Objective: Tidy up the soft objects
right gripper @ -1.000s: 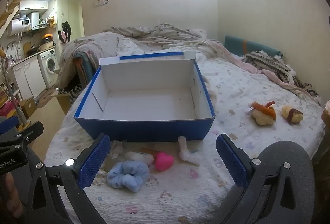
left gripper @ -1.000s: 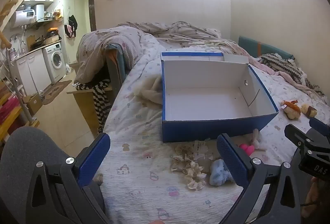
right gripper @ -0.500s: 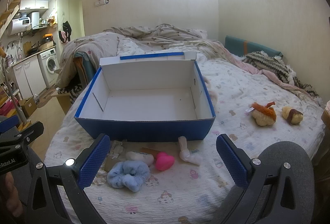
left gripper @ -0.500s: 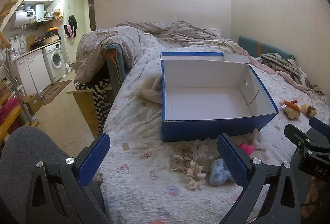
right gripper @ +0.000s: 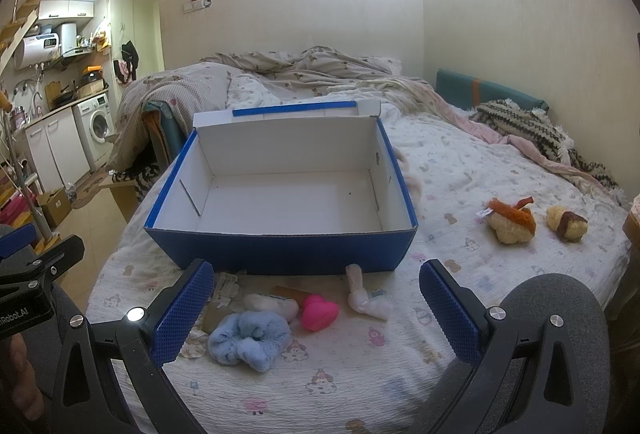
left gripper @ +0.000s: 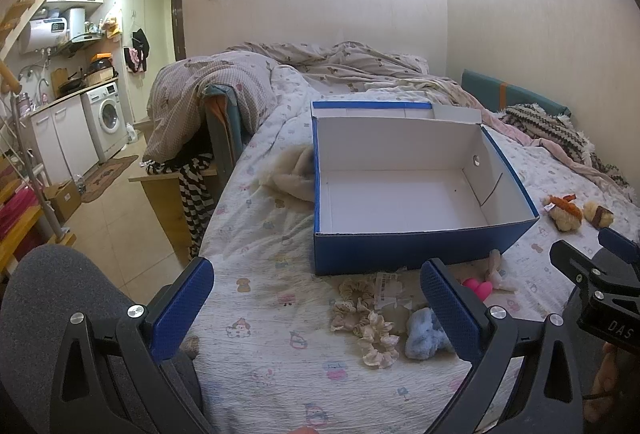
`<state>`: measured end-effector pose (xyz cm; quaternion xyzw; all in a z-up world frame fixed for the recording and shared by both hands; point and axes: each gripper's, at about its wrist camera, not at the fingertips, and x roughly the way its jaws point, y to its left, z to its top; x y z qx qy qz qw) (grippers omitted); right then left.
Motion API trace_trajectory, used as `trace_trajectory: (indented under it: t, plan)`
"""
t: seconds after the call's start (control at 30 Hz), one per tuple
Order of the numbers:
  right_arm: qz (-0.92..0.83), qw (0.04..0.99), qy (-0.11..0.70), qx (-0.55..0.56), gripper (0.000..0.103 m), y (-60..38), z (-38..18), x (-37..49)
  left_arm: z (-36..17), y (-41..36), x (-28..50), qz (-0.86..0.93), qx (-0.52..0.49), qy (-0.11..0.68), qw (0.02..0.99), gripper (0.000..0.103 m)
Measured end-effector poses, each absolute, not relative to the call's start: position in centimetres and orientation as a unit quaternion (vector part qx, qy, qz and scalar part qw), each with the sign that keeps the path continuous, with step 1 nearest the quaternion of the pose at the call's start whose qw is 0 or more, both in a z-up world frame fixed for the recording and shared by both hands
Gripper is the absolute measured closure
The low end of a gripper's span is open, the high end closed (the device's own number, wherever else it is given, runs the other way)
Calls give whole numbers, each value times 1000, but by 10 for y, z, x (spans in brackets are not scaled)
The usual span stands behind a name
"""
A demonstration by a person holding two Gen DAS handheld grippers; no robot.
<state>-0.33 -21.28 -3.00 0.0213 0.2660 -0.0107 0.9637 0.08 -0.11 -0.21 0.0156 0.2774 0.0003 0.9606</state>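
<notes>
Right wrist view: both claws, right claw (right gripper: pixel 316 304) & left claw (left gripper: pixel 316 304), gape wide, empty. Blue box (right gripper: pixel 280 250) lies w/ long axis parallel to bed's (right gripper: pixel 460 162) near edge; 1 blue scrunchie (right gripper: pixel 250 340), 1 pink heart (right gripper: pixel 319 312) before it.

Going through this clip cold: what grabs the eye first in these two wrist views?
The big blue box, open and empty with a white inside, sits mid-bed and dominates both views. Right in front of it lies a small clutter of soft things: a fluffy blue scrunchie, a pink heart and beige scrunchies. Two plush toys sit apart to the box's right, and both grippers, left gripper and right gripper, hang open and hold nothing.
</notes>
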Motion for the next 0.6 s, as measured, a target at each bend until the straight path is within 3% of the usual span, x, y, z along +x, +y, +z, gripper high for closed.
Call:
trace_trajectory:
  t: [0.6]
  plan:
    - [-11, 964, 266, 22, 0, -213, -30, -3, -3, 0, 2, -1, 14, 277, 961, 0]
